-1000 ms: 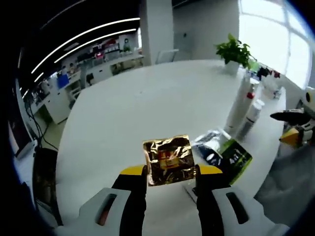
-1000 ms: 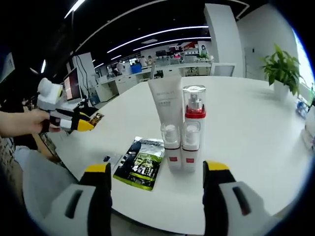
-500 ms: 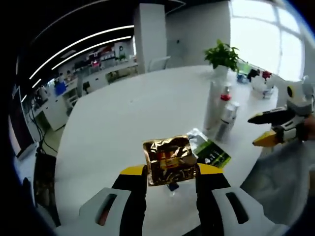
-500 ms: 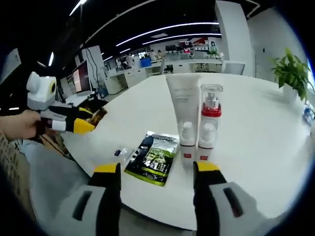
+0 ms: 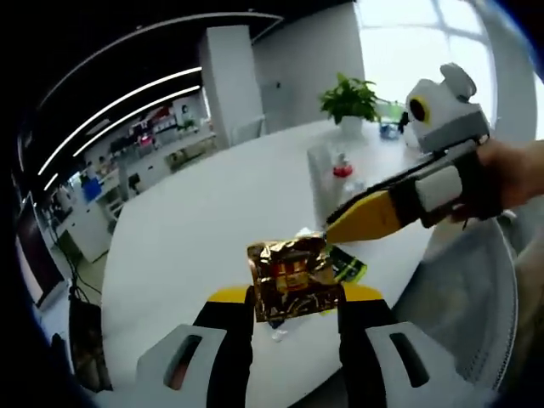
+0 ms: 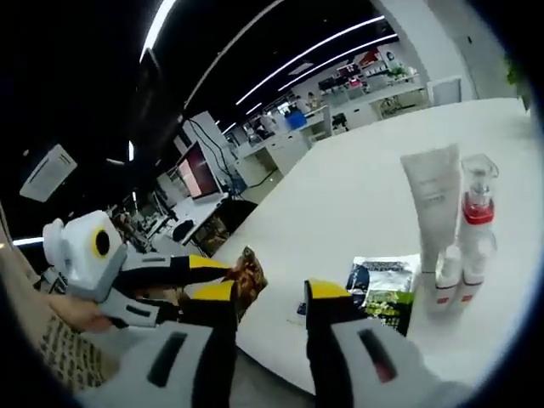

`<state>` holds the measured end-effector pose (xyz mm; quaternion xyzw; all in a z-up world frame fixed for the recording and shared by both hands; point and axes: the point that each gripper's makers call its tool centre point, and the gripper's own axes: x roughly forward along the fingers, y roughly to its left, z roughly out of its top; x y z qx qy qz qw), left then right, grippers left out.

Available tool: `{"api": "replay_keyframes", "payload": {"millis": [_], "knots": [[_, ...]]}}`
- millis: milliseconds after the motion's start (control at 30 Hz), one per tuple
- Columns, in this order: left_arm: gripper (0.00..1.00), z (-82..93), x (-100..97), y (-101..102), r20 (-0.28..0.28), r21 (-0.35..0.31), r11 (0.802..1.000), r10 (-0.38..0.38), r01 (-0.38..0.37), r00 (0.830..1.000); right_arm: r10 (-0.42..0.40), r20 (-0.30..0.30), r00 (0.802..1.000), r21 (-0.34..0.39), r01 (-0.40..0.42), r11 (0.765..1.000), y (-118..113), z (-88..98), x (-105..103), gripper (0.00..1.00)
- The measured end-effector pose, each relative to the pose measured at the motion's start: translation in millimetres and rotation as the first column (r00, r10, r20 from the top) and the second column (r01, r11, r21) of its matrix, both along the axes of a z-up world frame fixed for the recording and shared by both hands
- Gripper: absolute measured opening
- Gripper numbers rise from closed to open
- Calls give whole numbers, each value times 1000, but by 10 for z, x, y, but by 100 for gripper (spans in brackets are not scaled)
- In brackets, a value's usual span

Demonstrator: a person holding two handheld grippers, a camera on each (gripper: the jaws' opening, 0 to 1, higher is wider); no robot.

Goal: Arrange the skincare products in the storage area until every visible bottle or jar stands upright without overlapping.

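A crinkled gold sachet (image 5: 291,278) is pinched between my left gripper's (image 5: 293,294) yellow-tipped jaws, which are shut on it above the white table's (image 5: 212,221) near edge. My right gripper (image 5: 340,231) reaches in from the right with its yellow tip at the sachet's top right corner. In the right gripper view its jaws (image 6: 270,295) stand open but narrow, with the gold sachet (image 6: 249,274) and the left gripper (image 6: 231,274) just to their left. A white tube (image 6: 432,200), a red-collared pump bottle (image 6: 478,200) and two small bottles (image 6: 447,274) stand upright together. A green-black packet (image 6: 384,293) lies flat beside them.
A potted plant (image 5: 350,95) and small items stand at the table's far edge. A tiny blue-white item (image 6: 301,308) lies near the front edge. Desks with a monitor (image 6: 194,174) fill the room behind. A person's hand (image 5: 508,174) holds the right gripper.
My right gripper has swung left to the held sachet and its jaws have narrowed. The left gripper still holds the sachet; both views have turned.
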<state>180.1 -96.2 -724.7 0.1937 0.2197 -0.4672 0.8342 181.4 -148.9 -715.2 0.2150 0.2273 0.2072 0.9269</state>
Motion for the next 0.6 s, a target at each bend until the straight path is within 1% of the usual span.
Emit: {"api": "replay_keyframes", "payload": {"millis": [100,200,367,467,500,533,600], "knots": [[36,44,12,56,9,-6,1000,15,-15,1000,27,-9,1000,21,-26,999,84,-9,2,24],[36,60,25,119,5,-15,999,35,-35,999,48,-19,999,30,-48,998,157,-26,5,20],[36,35,3,154,0,-11,999,42,-42,999,90,-17,996,57,-89,994,296,-10,23,9],[35,26,4,182,4,-5,999,48,-48,999,103,-20,994,52,-102,993,343,-12,42,6],[35,25,11,201,1,-6,998,56,-56,998,108,-15,994,53,-108,993,353,-5,44,3],[35,24,15,213,-2,-9,998,59,-59,998,115,-9,993,62,-114,992,368,11,42,2],[35,25,19,233,-3,-10,998,66,-66,998,128,-9,992,107,-126,986,420,54,32,1]]}}
